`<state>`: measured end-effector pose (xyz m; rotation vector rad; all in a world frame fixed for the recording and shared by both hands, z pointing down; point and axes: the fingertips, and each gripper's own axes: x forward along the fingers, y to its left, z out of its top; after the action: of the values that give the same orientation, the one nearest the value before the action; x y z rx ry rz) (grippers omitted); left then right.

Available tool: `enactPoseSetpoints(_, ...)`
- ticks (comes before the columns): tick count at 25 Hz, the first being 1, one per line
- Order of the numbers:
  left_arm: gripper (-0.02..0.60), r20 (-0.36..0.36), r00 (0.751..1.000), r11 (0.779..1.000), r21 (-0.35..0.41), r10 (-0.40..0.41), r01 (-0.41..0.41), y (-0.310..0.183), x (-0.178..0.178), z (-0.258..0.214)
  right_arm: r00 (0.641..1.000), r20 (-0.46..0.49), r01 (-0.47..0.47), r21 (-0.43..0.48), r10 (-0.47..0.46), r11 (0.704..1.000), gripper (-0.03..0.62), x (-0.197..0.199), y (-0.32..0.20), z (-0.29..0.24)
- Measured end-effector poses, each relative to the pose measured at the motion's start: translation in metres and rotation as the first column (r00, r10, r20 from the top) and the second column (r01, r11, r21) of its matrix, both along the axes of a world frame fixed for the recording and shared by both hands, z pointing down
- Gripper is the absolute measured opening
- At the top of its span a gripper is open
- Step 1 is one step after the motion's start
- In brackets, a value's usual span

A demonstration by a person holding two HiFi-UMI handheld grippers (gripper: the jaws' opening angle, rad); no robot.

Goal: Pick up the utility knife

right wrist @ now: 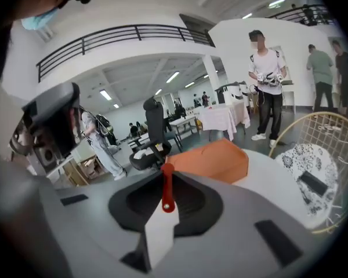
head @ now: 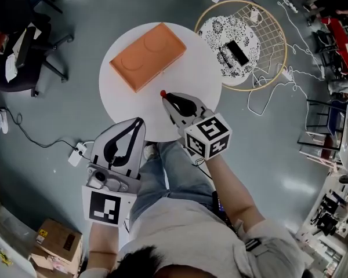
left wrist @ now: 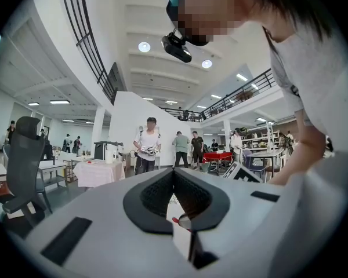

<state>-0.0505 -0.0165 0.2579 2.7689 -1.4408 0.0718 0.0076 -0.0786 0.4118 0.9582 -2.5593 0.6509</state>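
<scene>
Two jaws of the right gripper [head: 168,99] clamp the red utility knife [right wrist: 167,185] over the near edge of the table [head: 191,80]; a steady lift with firm grip should prevent slipping. The left gripper [head: 138,123] is closed and empty.

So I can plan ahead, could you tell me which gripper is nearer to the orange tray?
Right. The right gripper, gripping the utility knife, hangs over the table just short of the orange tray; the left gripper is farther back, at the table's near edge.

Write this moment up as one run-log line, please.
right gripper: shut on utility knife, over round table | left gripper: shut, at table edge | orange box: on table
</scene>
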Motion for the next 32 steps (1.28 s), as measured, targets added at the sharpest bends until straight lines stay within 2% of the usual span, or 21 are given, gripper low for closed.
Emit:
enactPoseSetpoints(7,0.011,0.010,0.999,0.998,0.034,0.054,-0.054,0.005,0.020,-0.018,0.990,0.143,-0.009,0.157,-0.013,0.988,0.054,0.009,0.017,-0.092)
enactPoseSetpoints(16,0.011,0.013,0.994,0.993,0.039,0.110,-0.111,0.021,0.036,-0.033,0.976,0.212,-0.022,0.337,-0.054,0.941,0.055,0.019,0.059,-0.179)
enactPoseSetpoints(22,0.011,0.016,0.989,0.987,0.056,0.147,-0.148,0.035,0.048,-0.046,0.969,0.241,-0.047,0.408,-0.058,0.912,0.055,0.030,0.088,-0.212)
enactPoseSetpoints(32,0.011,0.013,0.983,0.980,0.077,0.182,-0.183,0.060,0.060,-0.063,0.964,0.255,-0.060,0.474,-0.072,0.879,0.055,0.040,0.120,-0.234)
